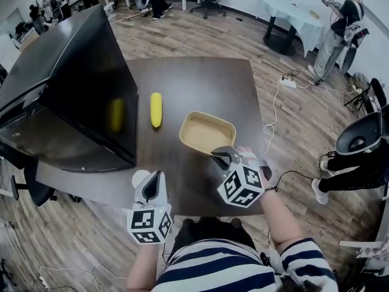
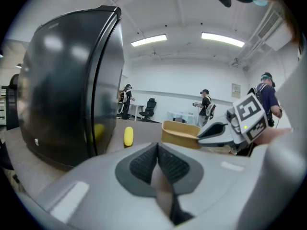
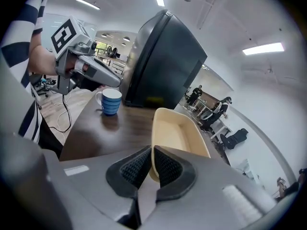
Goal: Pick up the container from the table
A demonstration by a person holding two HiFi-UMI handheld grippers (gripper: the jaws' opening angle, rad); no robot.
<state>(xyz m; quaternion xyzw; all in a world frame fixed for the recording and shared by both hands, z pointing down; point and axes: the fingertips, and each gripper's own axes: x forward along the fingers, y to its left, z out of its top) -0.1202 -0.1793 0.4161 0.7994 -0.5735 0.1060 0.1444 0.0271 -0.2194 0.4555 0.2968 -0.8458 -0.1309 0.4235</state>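
Observation:
The container (image 1: 206,132) is a shallow beige tray over the dark table (image 1: 194,78). My right gripper (image 1: 222,157) is shut on its near rim, and the tray looks tilted and lifted, with a shadow under it. In the right gripper view the pads pinch the rim (image 3: 151,164) and the container (image 3: 175,133) stretches away from the jaws. My left gripper (image 1: 155,178) is shut with nothing in it, near the table's front left edge. The left gripper view shows its closed jaws (image 2: 157,164), with the container (image 2: 180,134) ahead to the right.
A yellow banana (image 1: 156,109) lies left of the container. A big black glossy box (image 1: 79,84) fills the table's left side. A blue-striped mug (image 3: 111,101) stands by the left gripper at the front edge. People and office chairs are far off.

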